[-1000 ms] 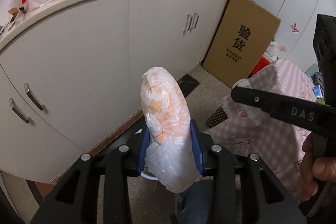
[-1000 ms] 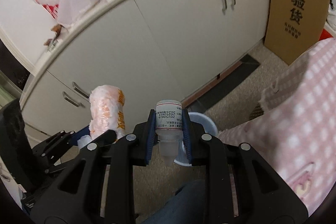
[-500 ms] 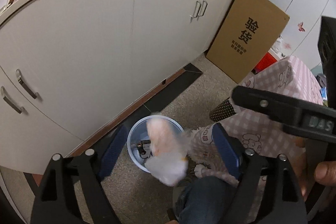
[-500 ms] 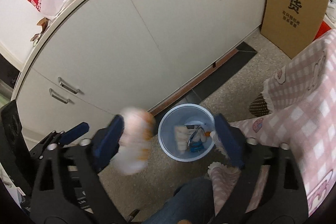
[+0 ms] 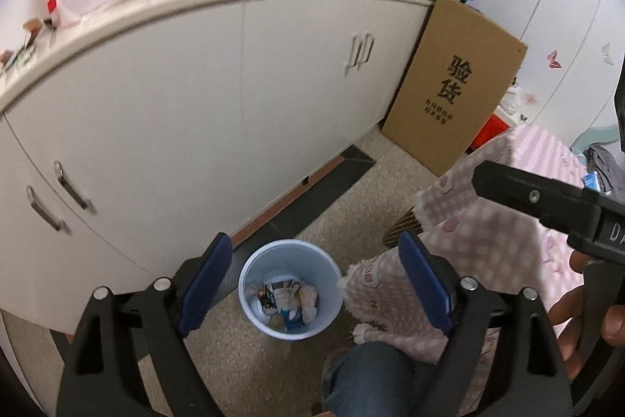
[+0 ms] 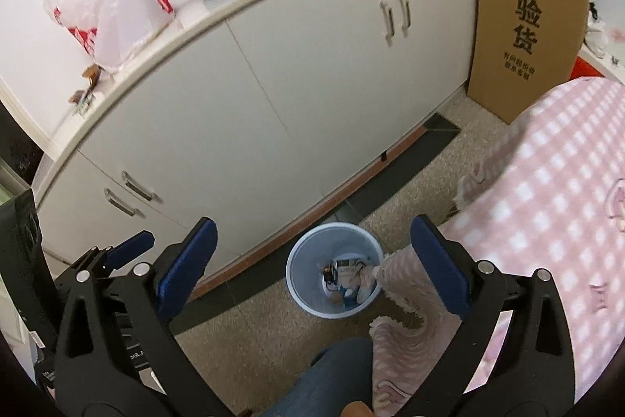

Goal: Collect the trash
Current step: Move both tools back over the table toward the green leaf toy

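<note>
A pale blue waste bin (image 5: 282,260) stands on the speckled floor by the cabinet base, with wrappers and packets (image 5: 290,299) heaped inside. My left gripper (image 5: 314,241) hangs above it, jaws wide apart and nothing between the blue pads. In the right wrist view the same bin (image 6: 312,260) sits below my right gripper (image 6: 312,223), which is also open and empty. A black finger (image 5: 527,194) of the right gripper crosses the left view at the right, with a hand (image 5: 611,319) below it. The left gripper's blue fingertip (image 6: 131,248) shows at the lower left of the right view.
White cabinets (image 5: 195,104) run behind the bin, with plastic bags and a blue pack on top. A cardboard box (image 5: 453,85) leans at their right end. A pink checked cloth (image 6: 547,221) hangs close beside the bin on the right. A jeans-clad knee (image 5: 367,374) is just in front.
The orange-and-white wrapped packet left my left jaws and the small bottle left my right jaws; both fell into the bin. Both grippers opened wide and lifted a little.
</note>
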`<state>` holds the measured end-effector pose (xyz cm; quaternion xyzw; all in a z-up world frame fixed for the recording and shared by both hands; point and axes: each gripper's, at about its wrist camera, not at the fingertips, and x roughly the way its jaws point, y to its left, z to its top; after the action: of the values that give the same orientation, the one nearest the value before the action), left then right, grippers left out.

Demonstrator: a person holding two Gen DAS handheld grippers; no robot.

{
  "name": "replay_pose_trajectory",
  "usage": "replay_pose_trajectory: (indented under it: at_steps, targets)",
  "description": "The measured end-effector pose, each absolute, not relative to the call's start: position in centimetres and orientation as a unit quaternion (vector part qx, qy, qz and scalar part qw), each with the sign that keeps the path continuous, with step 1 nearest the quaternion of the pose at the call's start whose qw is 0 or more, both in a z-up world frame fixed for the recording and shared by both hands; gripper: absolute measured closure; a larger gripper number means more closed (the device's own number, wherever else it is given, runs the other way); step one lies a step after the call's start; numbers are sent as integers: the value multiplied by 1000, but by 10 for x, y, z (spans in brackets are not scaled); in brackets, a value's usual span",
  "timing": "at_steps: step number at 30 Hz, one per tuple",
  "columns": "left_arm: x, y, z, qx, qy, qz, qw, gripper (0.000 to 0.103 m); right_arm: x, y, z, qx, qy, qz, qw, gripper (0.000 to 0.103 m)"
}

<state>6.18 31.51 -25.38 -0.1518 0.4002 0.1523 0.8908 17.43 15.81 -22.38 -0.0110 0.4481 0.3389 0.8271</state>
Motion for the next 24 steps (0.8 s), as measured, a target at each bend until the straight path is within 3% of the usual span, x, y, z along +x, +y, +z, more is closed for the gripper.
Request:
replay_pose_trajectory:
  at_steps: [24]
  targets:
    - [118,115,-157,-39,324,13,945,12,158,-92,-116,85,322,200,922,6]
